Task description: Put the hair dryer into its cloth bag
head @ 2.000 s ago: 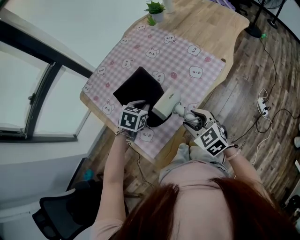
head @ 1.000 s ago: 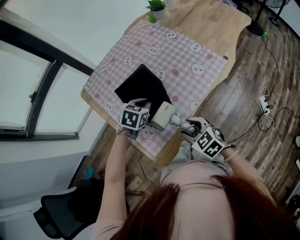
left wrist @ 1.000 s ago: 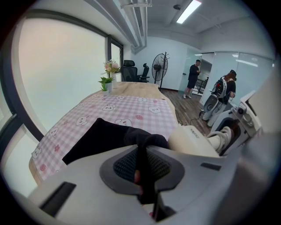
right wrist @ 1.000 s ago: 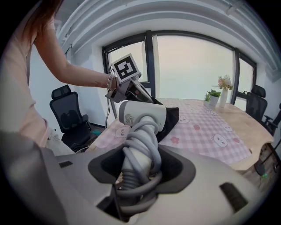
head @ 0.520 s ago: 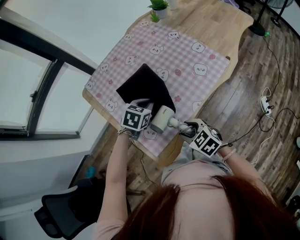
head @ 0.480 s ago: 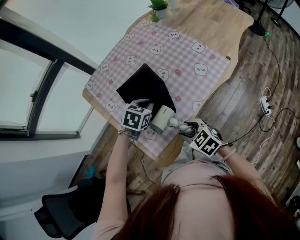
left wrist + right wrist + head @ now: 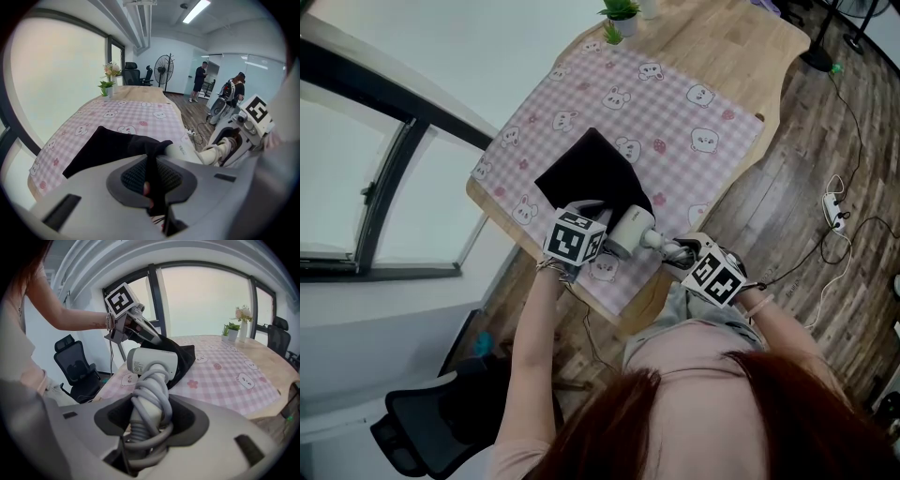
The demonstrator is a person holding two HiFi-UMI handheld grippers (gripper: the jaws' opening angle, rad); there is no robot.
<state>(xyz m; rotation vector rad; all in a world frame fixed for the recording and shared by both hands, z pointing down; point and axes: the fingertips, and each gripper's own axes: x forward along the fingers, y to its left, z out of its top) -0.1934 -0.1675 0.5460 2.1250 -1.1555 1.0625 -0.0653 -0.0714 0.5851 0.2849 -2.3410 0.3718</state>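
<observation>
Compared with two seconds ago, I'm holding the hair dryer (image 7: 630, 228) closer to the left tongs (image 7: 151, 180), which are pinching the cloth bag (image 7: 586, 169) at its mouth. The right tongs (image 7: 147, 420) are clamping its cord-wrapped handle. Everything is crowding the counter (image 7: 722, 42) at its near edge; the tablecloth (image 7: 675, 122) beyond is giving open room.

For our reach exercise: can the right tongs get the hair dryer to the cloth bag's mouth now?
Probably yes: the left tongs pinch the edge of the cloth bag, lifting its mouth, and the hair dryer held by the right tongs sits right at it, nothing between.
</observation>
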